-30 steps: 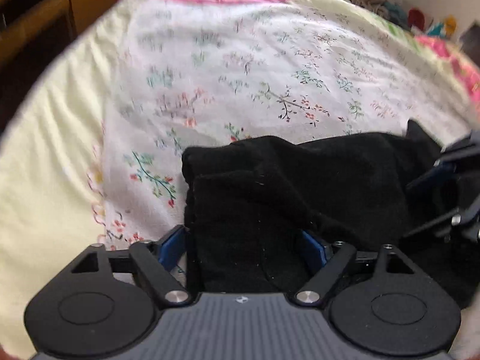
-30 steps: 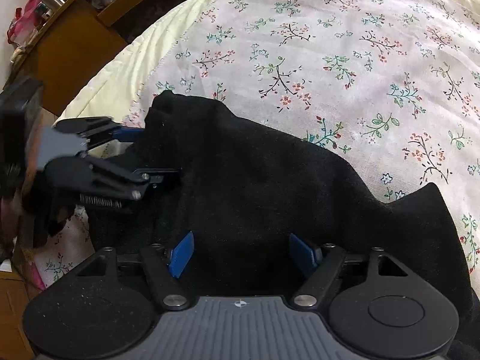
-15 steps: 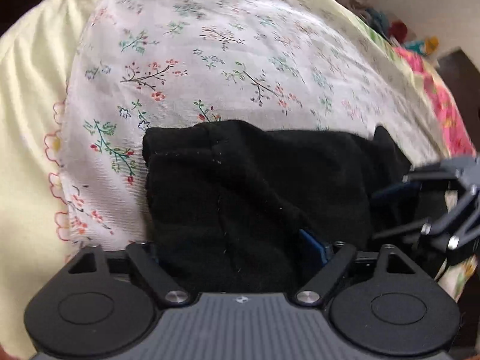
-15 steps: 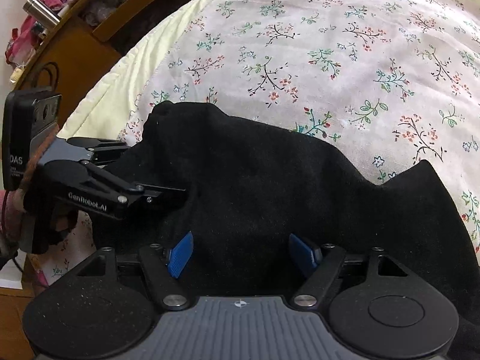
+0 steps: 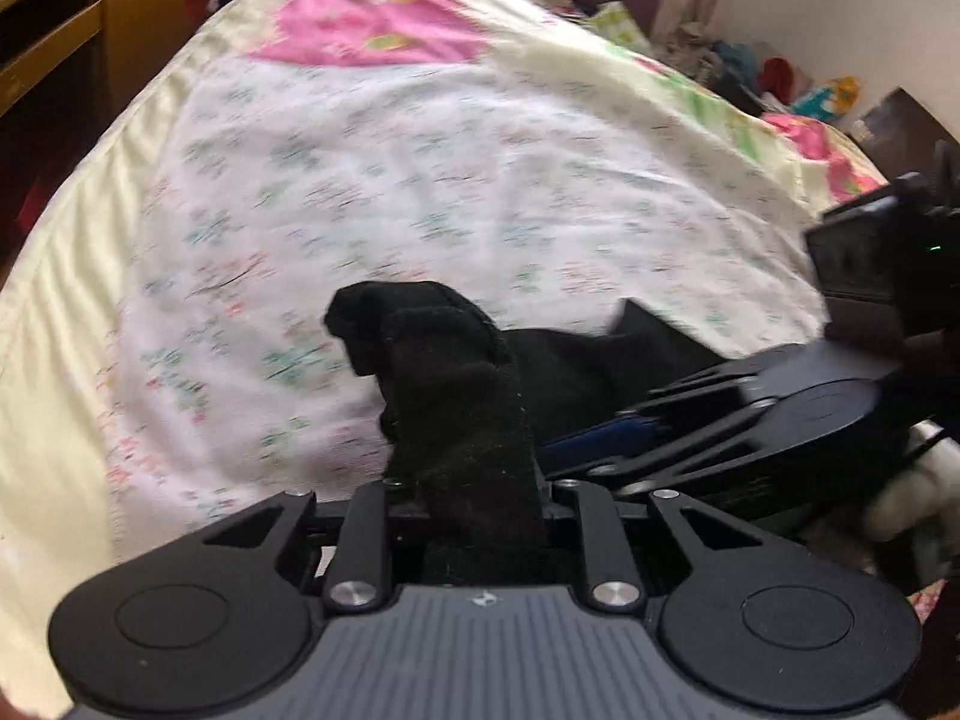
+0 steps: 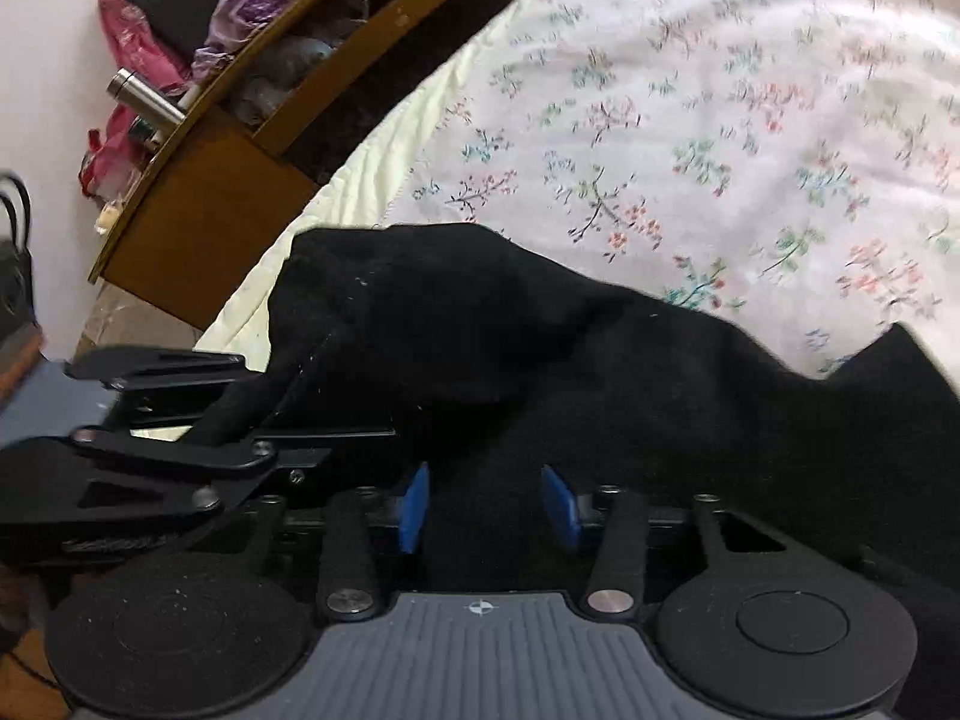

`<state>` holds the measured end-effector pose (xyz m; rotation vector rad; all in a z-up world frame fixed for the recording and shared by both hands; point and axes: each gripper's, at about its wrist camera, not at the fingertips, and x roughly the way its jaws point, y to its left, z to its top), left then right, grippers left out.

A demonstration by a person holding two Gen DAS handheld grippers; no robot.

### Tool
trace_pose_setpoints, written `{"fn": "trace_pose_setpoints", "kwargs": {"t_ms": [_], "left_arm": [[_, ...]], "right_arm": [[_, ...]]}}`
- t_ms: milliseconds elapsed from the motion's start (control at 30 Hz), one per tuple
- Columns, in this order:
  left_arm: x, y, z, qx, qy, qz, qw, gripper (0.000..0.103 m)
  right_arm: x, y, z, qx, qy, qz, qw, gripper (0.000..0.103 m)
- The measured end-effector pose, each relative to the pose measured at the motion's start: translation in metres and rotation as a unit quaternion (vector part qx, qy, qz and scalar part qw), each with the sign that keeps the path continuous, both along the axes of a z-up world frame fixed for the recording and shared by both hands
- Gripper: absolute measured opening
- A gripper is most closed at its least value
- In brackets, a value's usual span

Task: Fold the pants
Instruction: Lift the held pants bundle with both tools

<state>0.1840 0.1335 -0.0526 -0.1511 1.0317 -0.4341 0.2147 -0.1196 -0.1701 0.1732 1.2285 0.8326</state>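
Fuzzy black pants (image 5: 462,396) bunched, pinched in left gripper (image 5: 480,498) and right gripper (image 6: 489,504), jaws just closing; floral cotton bedsheet (image 6: 750,120) beneath.

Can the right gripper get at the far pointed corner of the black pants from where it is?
Probably not right away. The right gripper is clamped on a bunch of the black pants; that corner lies beyond on the floral bedsheet, nothing covering it, but the gripper would have to let go first.

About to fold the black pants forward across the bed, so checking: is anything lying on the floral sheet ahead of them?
Nothing visible: the floral sheet beyond the black pants shows only bare cloth.
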Motion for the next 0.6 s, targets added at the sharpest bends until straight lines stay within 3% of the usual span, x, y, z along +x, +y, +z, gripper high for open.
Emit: {"fn": "trace_pose_setpoints", "kwargs": {"t_ms": [167, 367, 600], "left_arm": [[-0.002, -0.05, 0.014, -0.037, -0.006, -0.019, 0.9991, 0.028], [-0.002, -0.129, 0.032, -0.079, -0.017, -0.071, 0.9942, 0.028], [-0.002, -0.219, 0.034, -0.106, -0.008, -0.136, 0.9849, 0.029]], "right_arm": [[-0.014, -0.057, 0.014, 0.026, 0.001, -0.035, 0.999, 0.017], [-0.031, -0.148, 0.031, 0.032, -0.01, -0.105, 0.994, 0.017], [-0.057, -0.234, 0.029, 0.022, -0.015, -0.199, 0.98, 0.013]]}}
